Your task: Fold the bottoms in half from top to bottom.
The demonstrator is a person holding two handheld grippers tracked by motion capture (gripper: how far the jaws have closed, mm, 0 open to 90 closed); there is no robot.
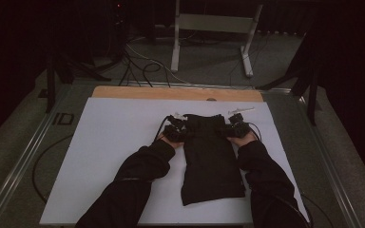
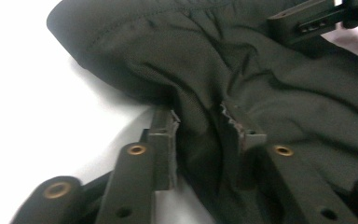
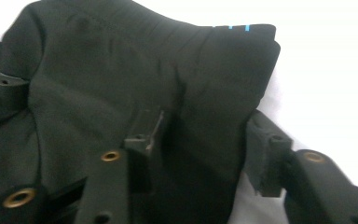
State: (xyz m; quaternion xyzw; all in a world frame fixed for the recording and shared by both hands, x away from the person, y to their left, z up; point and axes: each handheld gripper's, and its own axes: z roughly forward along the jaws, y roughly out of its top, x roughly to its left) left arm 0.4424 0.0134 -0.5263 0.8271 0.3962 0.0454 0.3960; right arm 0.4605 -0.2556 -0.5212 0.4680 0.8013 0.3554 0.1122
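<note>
A black garment (image 1: pixel 211 161) lies lengthwise on the white board (image 1: pixel 114 156), its gathered band at the far end. My left gripper (image 1: pixel 177 130) is at the band's left corner. In the left gripper view my left gripper (image 2: pixel 200 126) pinches a puckered fold of the garment (image 2: pixel 261 84) between its pads. My right gripper (image 1: pixel 235 129) is at the band's right corner. In the right gripper view my right gripper (image 3: pixel 205 130) straddles the garment's (image 3: pixel 98 70) edge. One fingertip (image 3: pixel 144 133) rests on the cloth; the other sits on the board just beside the hem.
The board lies on a wooden tabletop (image 1: pixel 171 92) with metal rails along its sides. Cables (image 1: pixel 142 66) and a grey stand (image 1: pixel 214 23) sit on the floor beyond. A small white object (image 1: pixel 241 110) lies behind the right gripper. The person's dark sleeves (image 1: pixel 133 185) flank the garment.
</note>
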